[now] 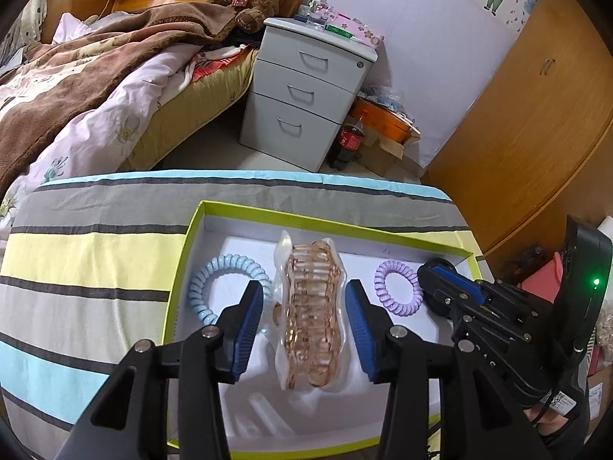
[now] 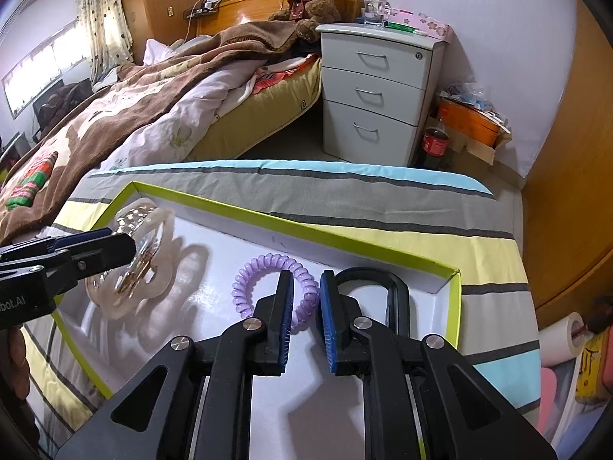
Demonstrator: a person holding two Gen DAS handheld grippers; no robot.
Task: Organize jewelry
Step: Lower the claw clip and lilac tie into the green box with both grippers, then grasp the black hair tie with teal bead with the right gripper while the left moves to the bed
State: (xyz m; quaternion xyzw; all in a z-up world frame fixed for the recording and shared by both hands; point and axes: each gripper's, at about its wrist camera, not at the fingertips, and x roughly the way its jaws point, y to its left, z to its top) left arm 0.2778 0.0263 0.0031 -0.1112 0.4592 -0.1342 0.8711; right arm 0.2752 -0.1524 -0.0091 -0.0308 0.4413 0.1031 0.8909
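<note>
A shallow white box with a lime-green rim (image 1: 306,223) (image 2: 268,223) lies on the striped cloth. In it, a translucent pink-gold hair claw (image 1: 306,306) (image 2: 130,268) sits between the blue pads of my left gripper (image 1: 306,322) (image 2: 115,245), with a thin gap on each side. To its left lies a light-blue coil hair tie (image 1: 214,287). My right gripper (image 2: 306,306) (image 1: 431,272) stands nearly shut, and its pads touch both sides of the band of a purple coil hair tie (image 2: 264,268) (image 1: 398,287) that rests on the box floor. A black loop-shaped piece (image 2: 383,280) lies beside it.
The striped cloth (image 1: 95,253) covers a small table whose far edge drops to the floor. Beyond it are a bed with a brown blanket (image 1: 76,76), a grey drawer cabinet (image 1: 302,92), a cola bottle (image 1: 350,142) and a wooden wardrobe (image 1: 517,122).
</note>
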